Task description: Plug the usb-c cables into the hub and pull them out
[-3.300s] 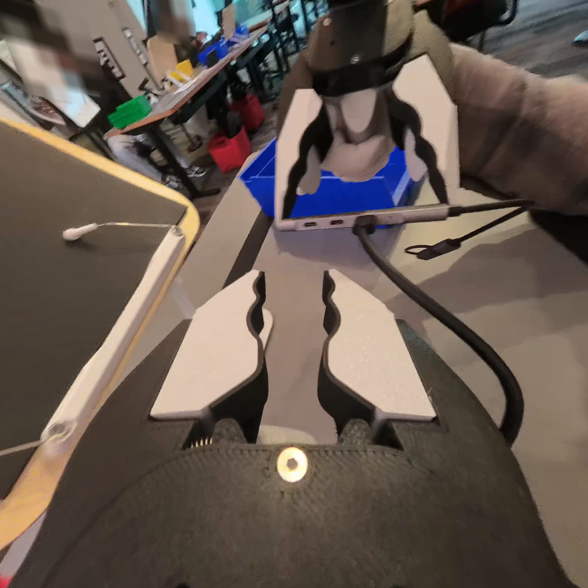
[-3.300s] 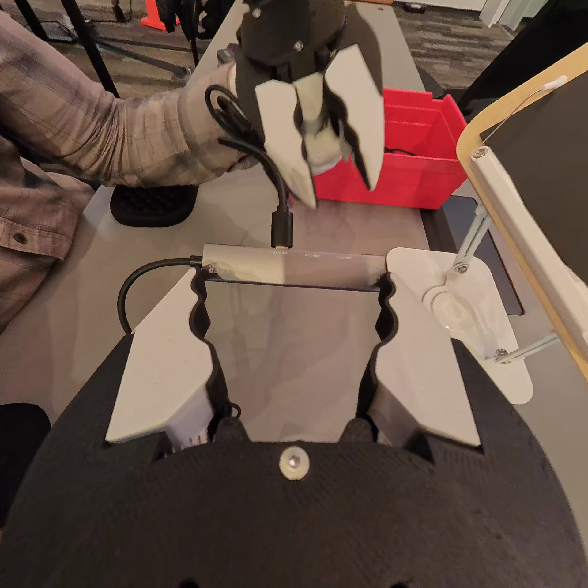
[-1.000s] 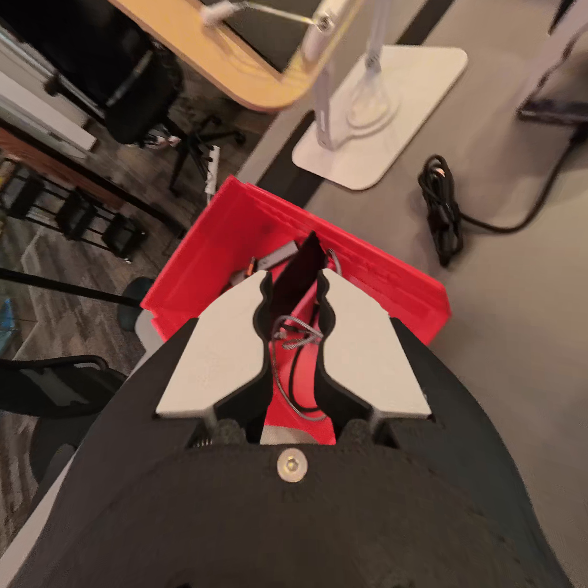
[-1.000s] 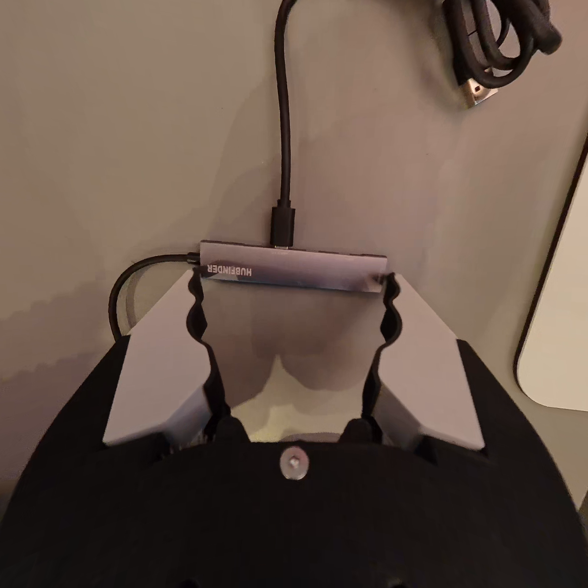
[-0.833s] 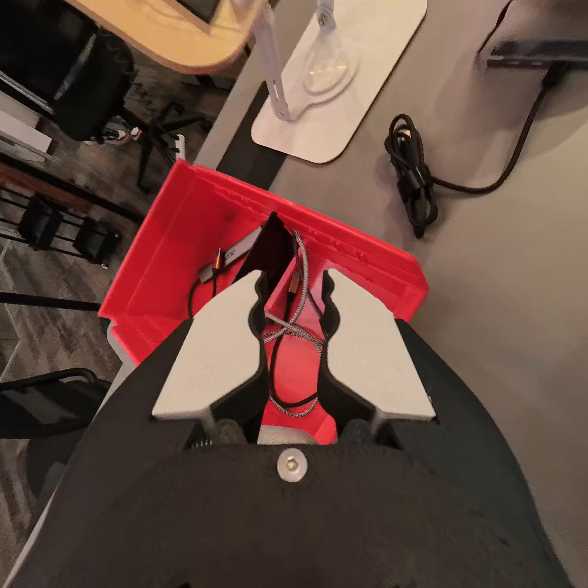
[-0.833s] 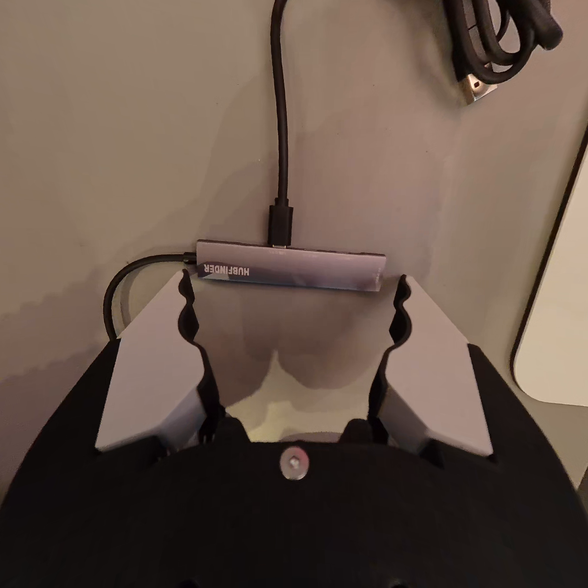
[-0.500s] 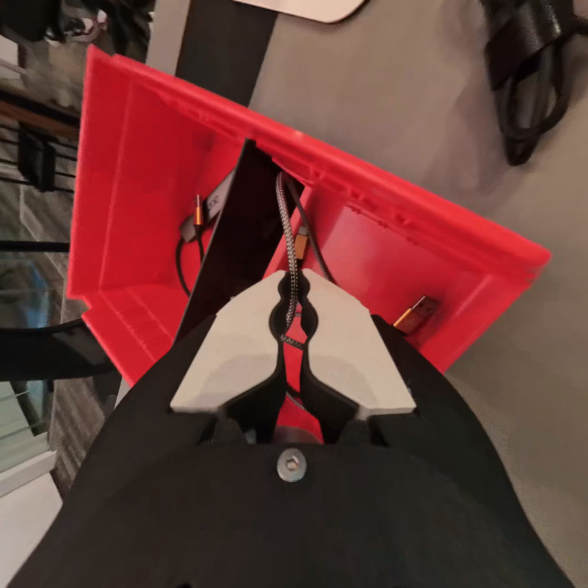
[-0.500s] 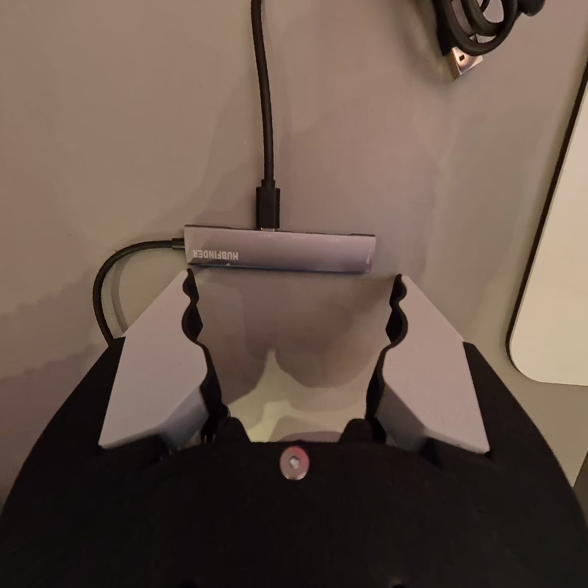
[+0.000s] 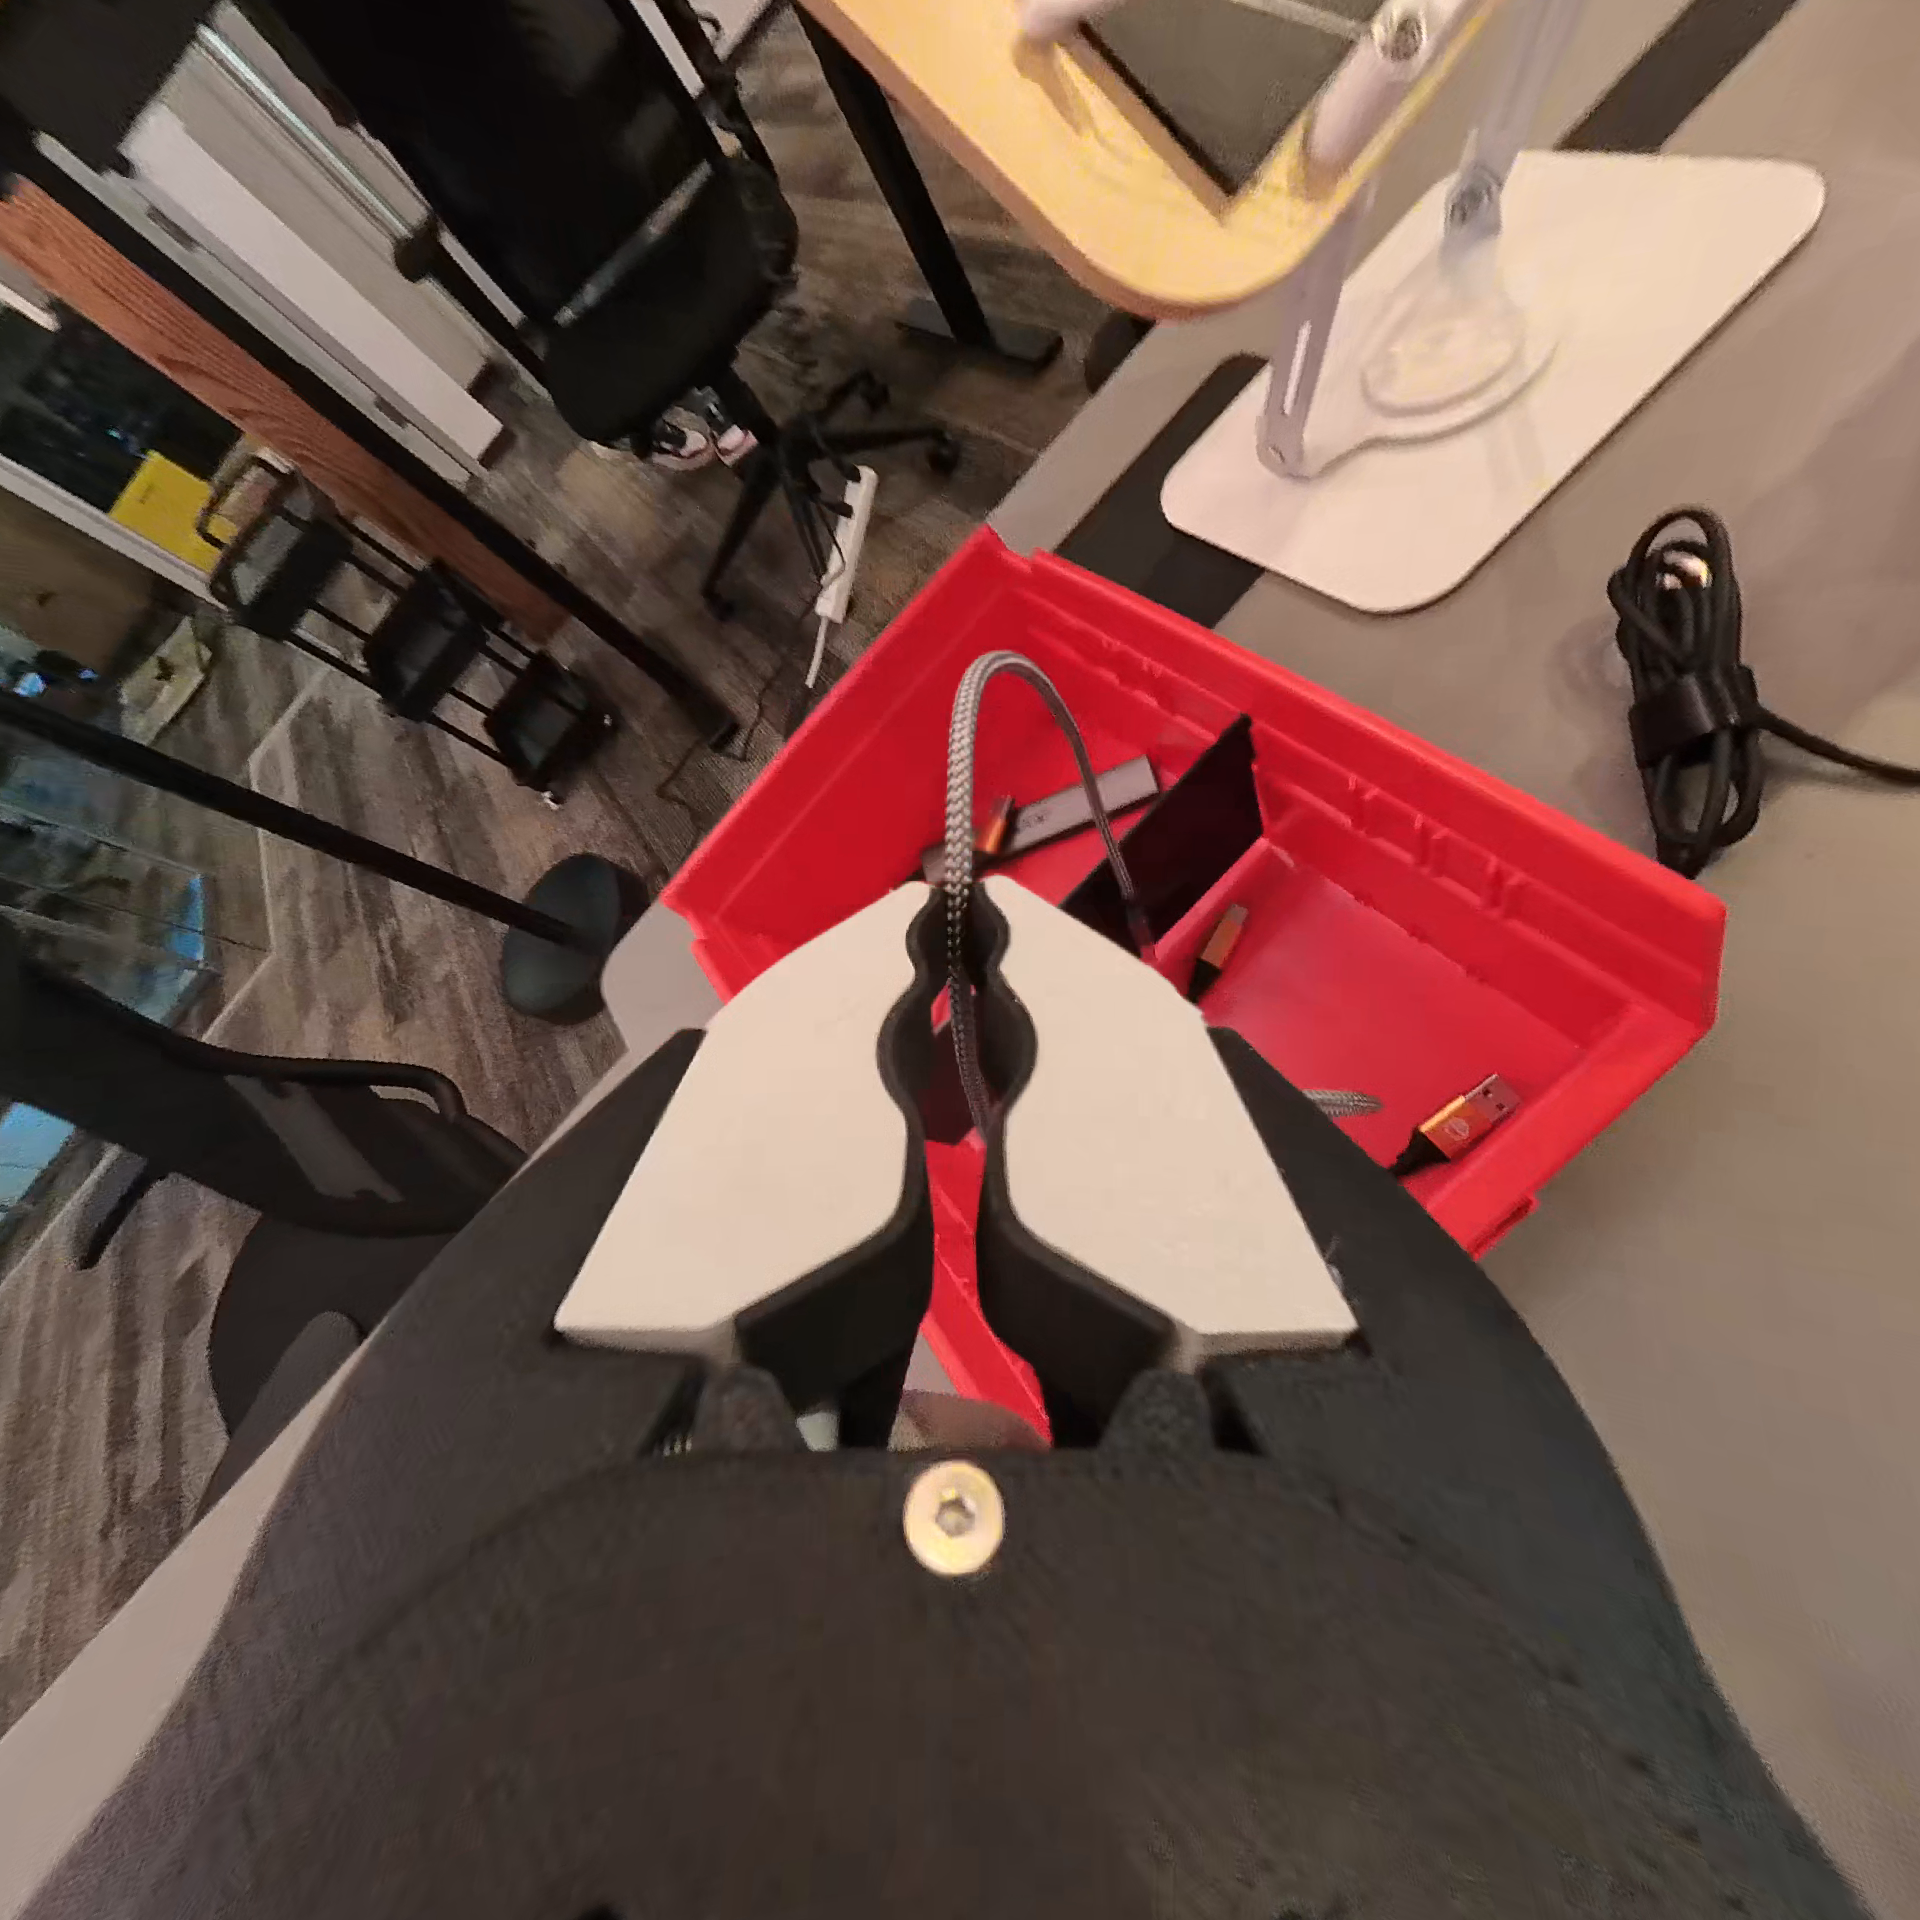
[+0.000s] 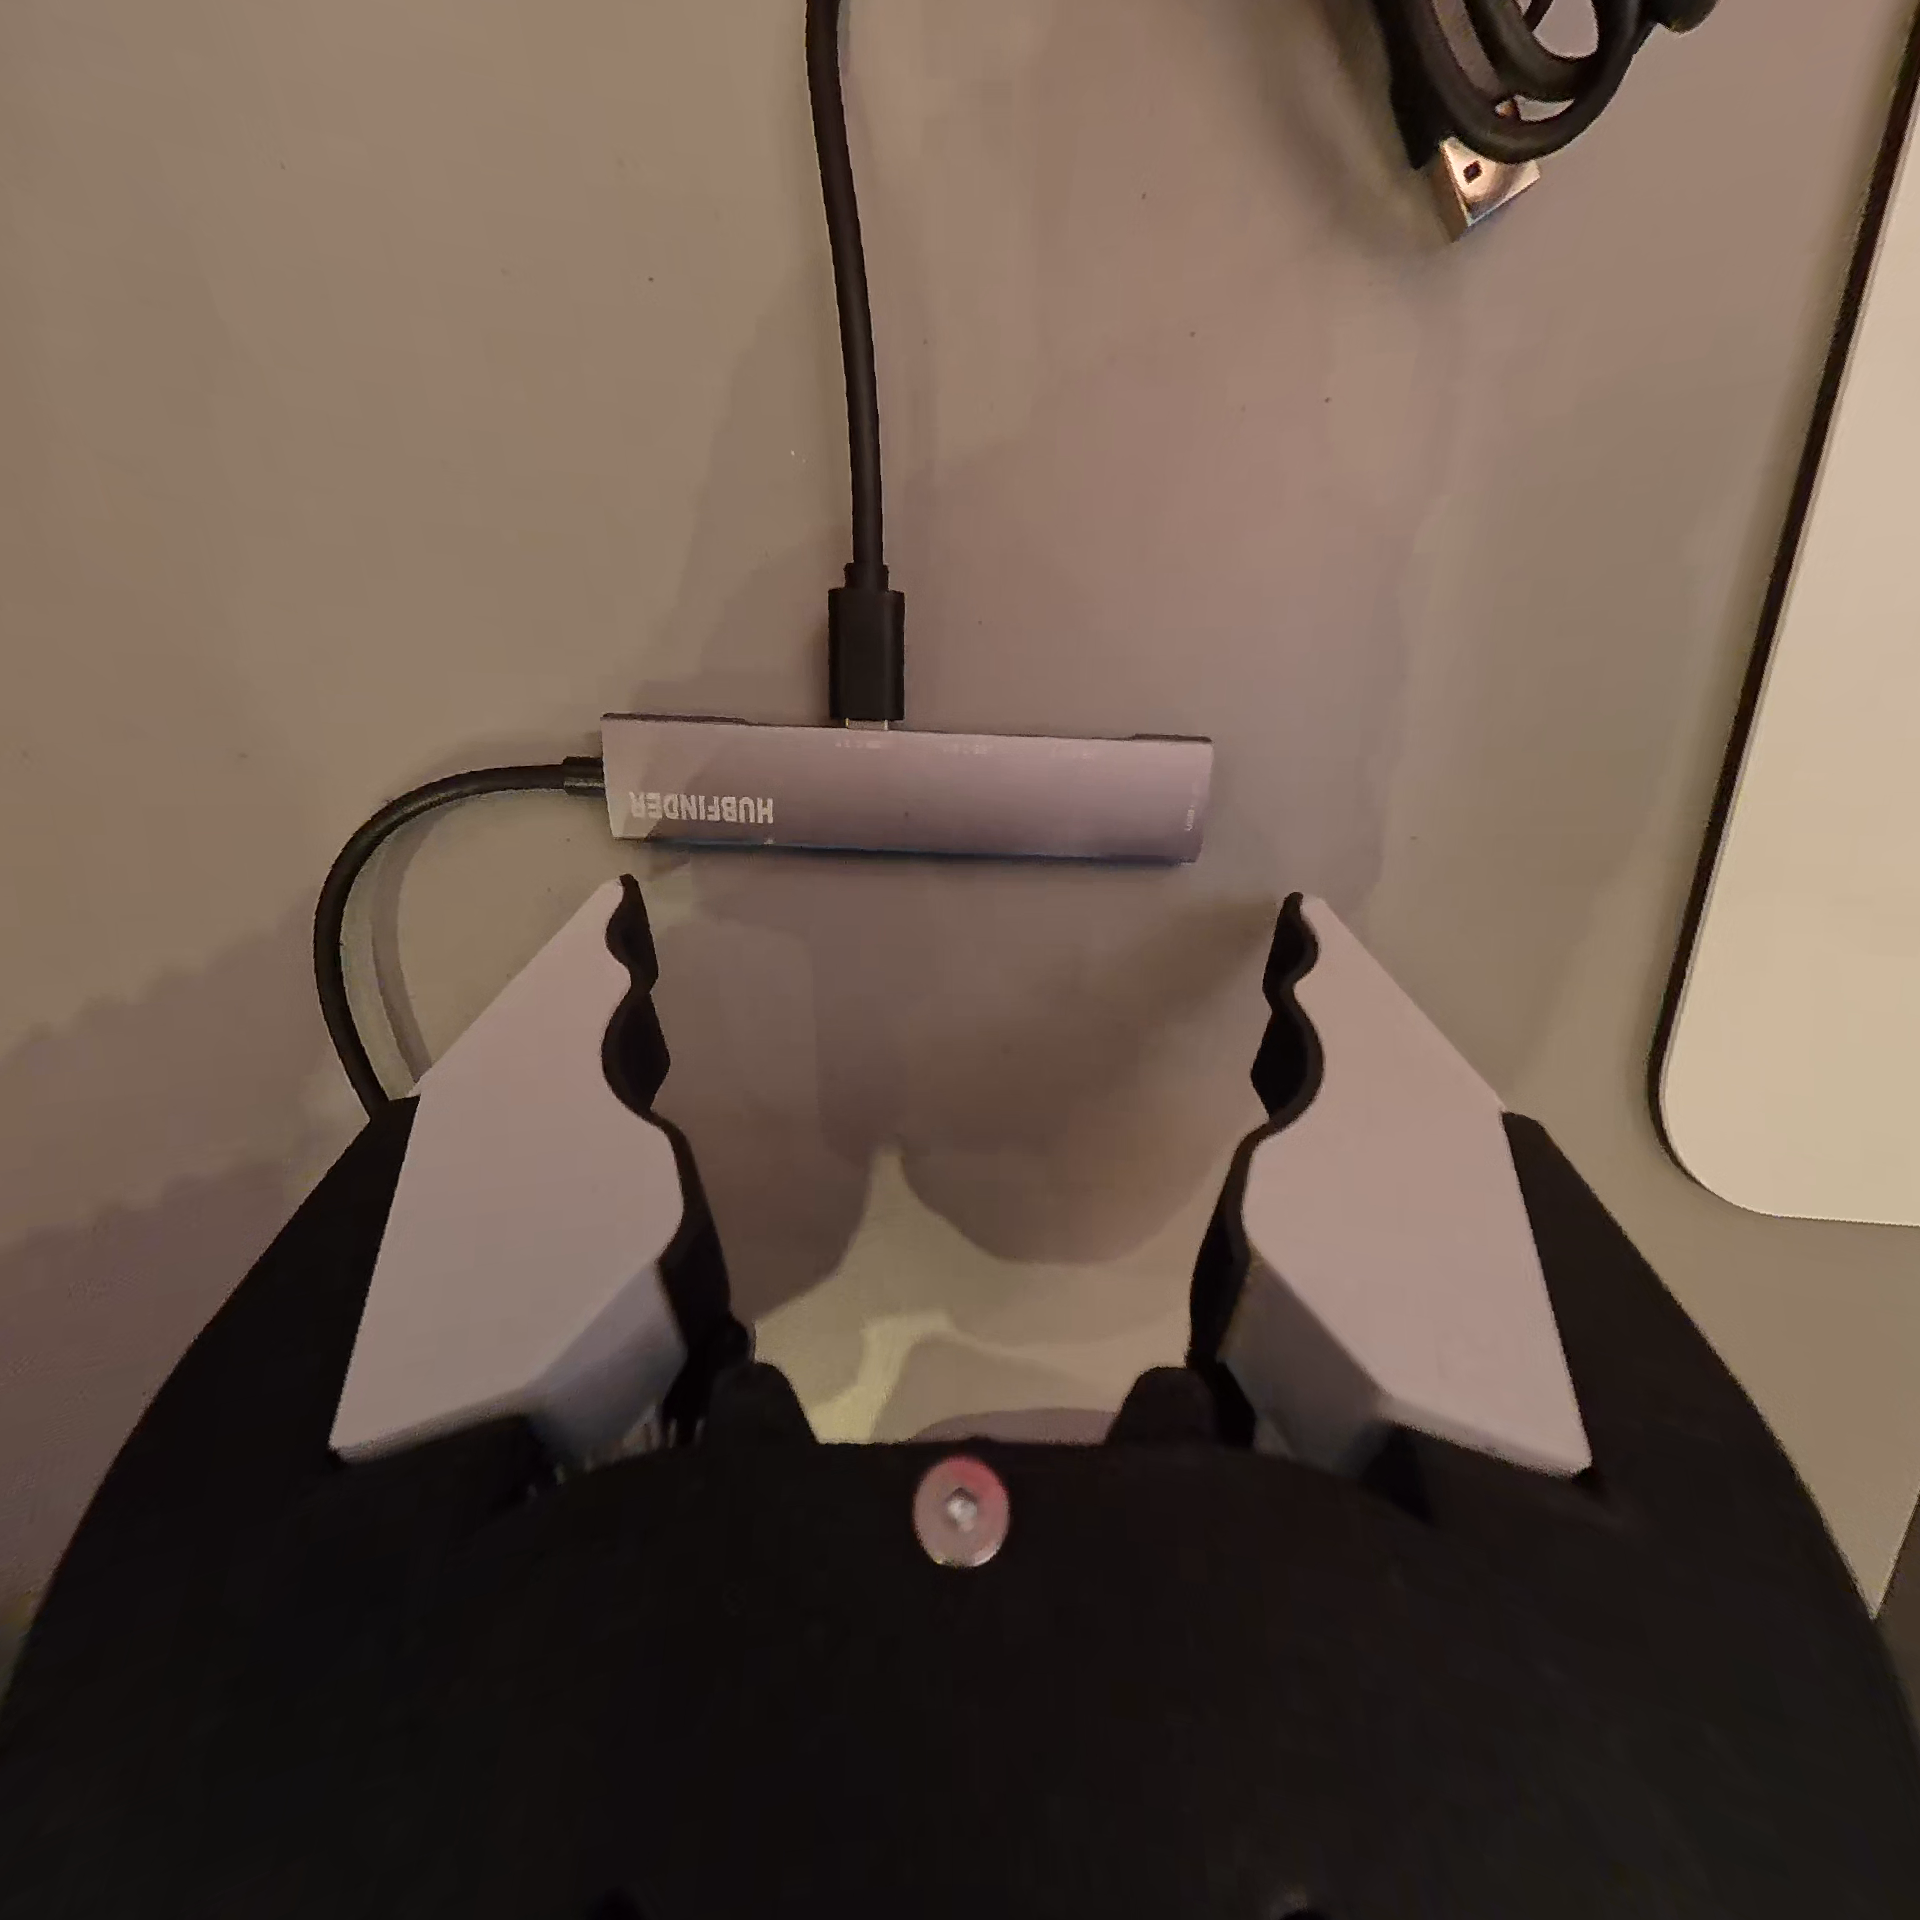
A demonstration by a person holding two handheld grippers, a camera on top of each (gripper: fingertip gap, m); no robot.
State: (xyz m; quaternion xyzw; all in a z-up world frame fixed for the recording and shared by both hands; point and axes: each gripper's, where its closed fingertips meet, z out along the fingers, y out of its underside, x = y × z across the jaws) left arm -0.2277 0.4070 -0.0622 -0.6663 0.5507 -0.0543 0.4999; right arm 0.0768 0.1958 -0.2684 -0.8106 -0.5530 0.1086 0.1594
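In the left wrist view my left gripper (image 9: 958, 904) is shut on a grey braided cable (image 9: 961, 769) and holds it above the red bin (image 9: 1455, 883). The cable loops up past the fingertips and back down into the bin, where its orange plugs (image 9: 1460, 1122) lie. In the right wrist view my right gripper (image 10: 956, 904) is open and empty, just short of the grey hub (image 10: 935, 800) flat on the table. A black usb-c cable (image 10: 868, 644) is plugged into the hub's far edge. The hub's own black lead (image 10: 364, 862) curves off to the left.
A black divider (image 9: 1174, 831) and another grey hub (image 9: 1081, 795) are in the red bin. A coiled black cable (image 9: 1683, 686) lies beside the bin; it also shows in the right wrist view (image 10: 1475, 94). A white stand base (image 9: 1538, 343) sits behind, also at the right (image 10: 1829, 727). The table edge and floor lie to the left. One gripper's finger ends stand about 45 cm off the other's.
My left gripper has lifted the braided cable up out of the red bin. My right gripper has let go of the hub and drawn back a little, jaws wide.
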